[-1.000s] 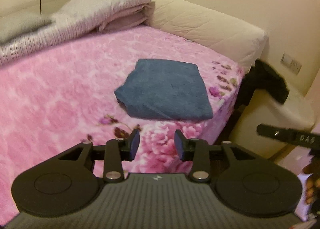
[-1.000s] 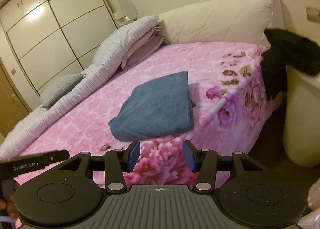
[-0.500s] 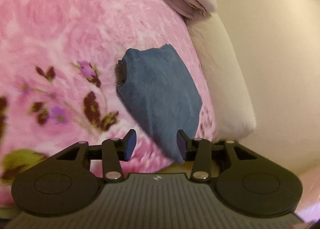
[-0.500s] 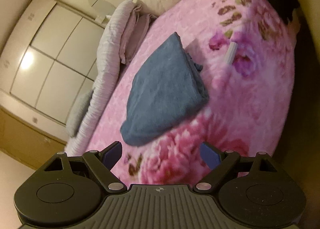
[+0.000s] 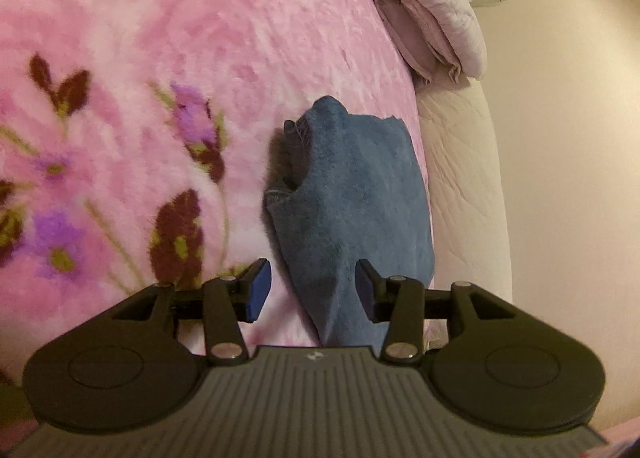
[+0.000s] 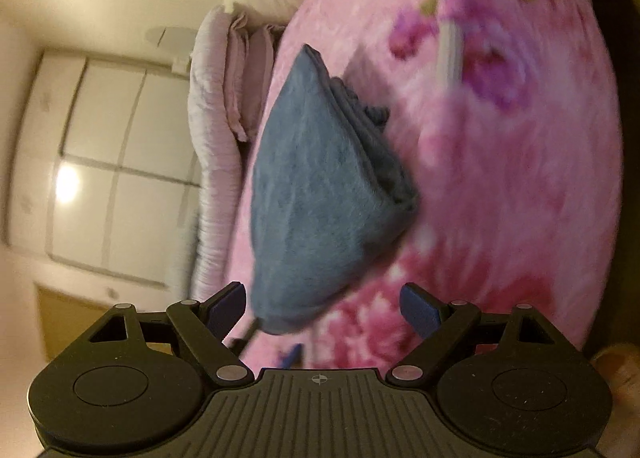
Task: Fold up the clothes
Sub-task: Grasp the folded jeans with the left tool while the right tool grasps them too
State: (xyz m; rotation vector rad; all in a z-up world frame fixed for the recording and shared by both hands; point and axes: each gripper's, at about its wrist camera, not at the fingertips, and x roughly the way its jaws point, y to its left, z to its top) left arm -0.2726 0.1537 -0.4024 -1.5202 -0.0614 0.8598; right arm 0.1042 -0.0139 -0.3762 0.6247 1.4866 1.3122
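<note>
A folded blue garment lies on the pink floral blanket. My left gripper is rolled on its side and low over the bed. Its jaws are opening, the garment's near corner lies between the blue pads, and neither pad presses on it. In the right wrist view the same garment shows its stacked folded edges on the right. My right gripper stands wide open, also rolled, with the garment's near rounded corner just inside its left pad and untouched.
A folded lilac quilt and a cream padded headboard lie beyond the garment. White wardrobe doors stand past the bed. A small white object rests on the blanket. A person's finger shows at the right edge.
Both grippers dropped toward the bed and rolled, so the bed now looks tilted and the garment closer. The right jaws opened wide. The left jaws widened a little around the garment's corner.
</note>
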